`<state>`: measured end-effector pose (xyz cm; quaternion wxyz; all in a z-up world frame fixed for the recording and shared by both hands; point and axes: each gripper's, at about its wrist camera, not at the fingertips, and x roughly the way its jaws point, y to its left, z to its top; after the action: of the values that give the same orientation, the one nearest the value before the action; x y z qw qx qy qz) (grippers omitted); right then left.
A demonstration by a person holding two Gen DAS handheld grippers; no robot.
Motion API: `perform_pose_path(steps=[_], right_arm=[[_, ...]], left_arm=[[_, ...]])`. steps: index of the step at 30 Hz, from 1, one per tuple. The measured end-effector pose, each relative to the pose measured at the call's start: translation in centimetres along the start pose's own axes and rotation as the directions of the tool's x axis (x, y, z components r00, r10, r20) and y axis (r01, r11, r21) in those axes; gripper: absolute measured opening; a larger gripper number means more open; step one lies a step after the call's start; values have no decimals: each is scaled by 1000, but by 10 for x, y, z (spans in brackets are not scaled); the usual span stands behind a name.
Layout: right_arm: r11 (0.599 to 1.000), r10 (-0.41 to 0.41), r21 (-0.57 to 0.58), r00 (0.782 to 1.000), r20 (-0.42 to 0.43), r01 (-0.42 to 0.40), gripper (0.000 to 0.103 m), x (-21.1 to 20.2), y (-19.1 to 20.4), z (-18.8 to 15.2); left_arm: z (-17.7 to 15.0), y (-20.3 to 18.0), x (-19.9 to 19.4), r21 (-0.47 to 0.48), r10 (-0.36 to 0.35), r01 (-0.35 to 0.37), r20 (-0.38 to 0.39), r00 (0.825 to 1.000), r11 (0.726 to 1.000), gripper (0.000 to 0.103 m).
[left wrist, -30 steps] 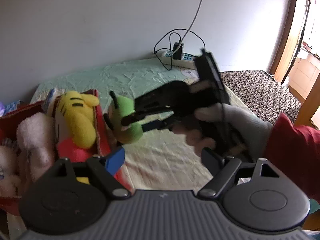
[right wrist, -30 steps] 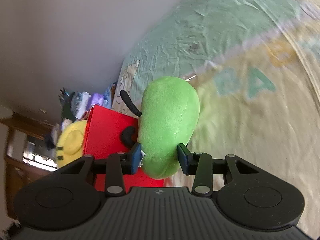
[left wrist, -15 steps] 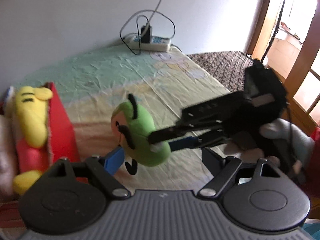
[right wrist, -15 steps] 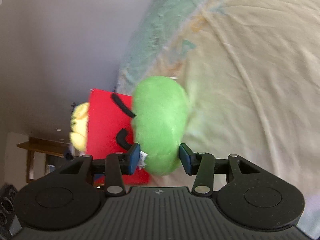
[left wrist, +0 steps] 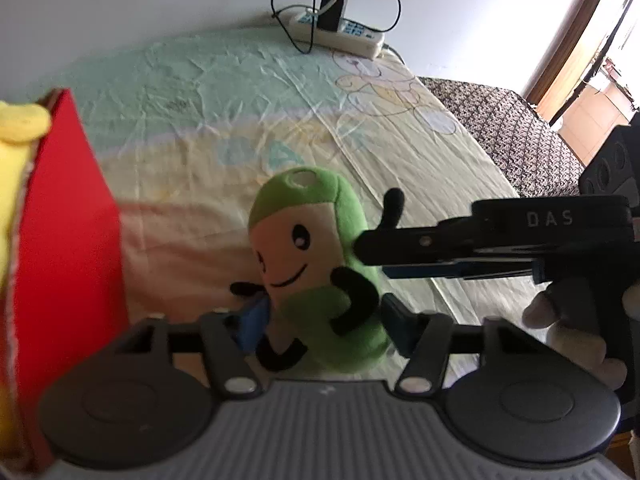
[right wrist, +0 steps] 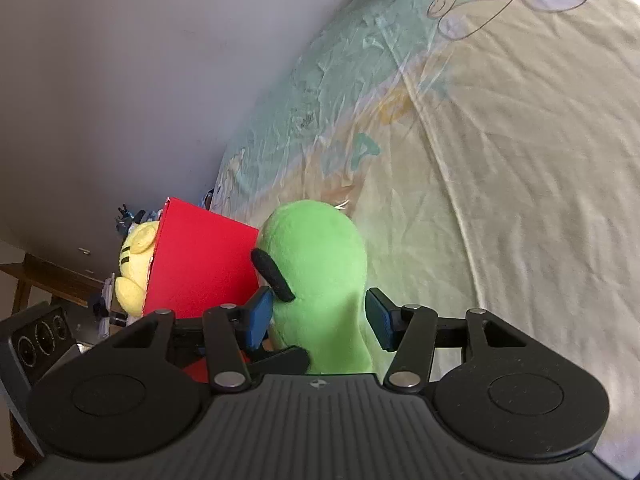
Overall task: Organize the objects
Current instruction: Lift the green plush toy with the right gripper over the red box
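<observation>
A green plush toy (left wrist: pixel 316 264) with a smiling face and black limbs is upright over the bed. My left gripper (left wrist: pixel 320 320) has its blue pads on both sides of the toy's lower body and is shut on it. The right gripper (left wrist: pixel 492 240) reaches in from the right, its fingers at the toy's back. In the right wrist view the toy's green back (right wrist: pixel 320 284) sits between my right gripper's (right wrist: pixel 320 320) pads, which now stand slightly apart from it. A red box (left wrist: pixel 60 220) holding a yellow plush (left wrist: pixel 16 128) stands at the left.
The bed sheet (left wrist: pixel 248 92) is pale green and yellow with cartoon prints. A white power strip (left wrist: pixel 340 32) with cables lies at the far edge by the wall. A dark patterned cover (left wrist: pixel 504 120) lies at the right. The red box also shows in the right wrist view (right wrist: pixel 200 264).
The green plush has passed from beside the box to between my left gripper's pads, which closed on it. My right gripper's pads have widened off the toy.
</observation>
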<state>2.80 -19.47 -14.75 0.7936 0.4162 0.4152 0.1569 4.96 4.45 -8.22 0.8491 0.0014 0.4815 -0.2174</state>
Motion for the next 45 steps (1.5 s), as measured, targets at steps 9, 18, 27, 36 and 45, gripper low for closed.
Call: perform_pose_path(steps=[9, 18, 27, 36, 45], right_arm=[[996, 56, 69, 998, -25, -54, 48, 13, -9, 4], [999, 31, 21, 999, -41, -30, 46, -10, 6, -12], [999, 49, -20, 998, -43, -50, 46, -34, 27, -42], [994, 66, -88, 997, -48, -70, 46, -42, 69, -74], [985, 83, -156, 996, 29, -77, 46, -28, 137, -108]], left_arm=[[6, 3, 7, -23, -30, 30, -10, 1000, 999, 60], [-5, -11, -8, 36, -42, 43, -20, 999, 998, 60], [-33, -31, -45, 118, -31, 27, 26, 999, 993, 60], [-63, -25, -93, 167, -34, 16, 108, 994, 986, 59], [-77, 21, -155, 215, -91, 45, 208, 974, 976, 59]])
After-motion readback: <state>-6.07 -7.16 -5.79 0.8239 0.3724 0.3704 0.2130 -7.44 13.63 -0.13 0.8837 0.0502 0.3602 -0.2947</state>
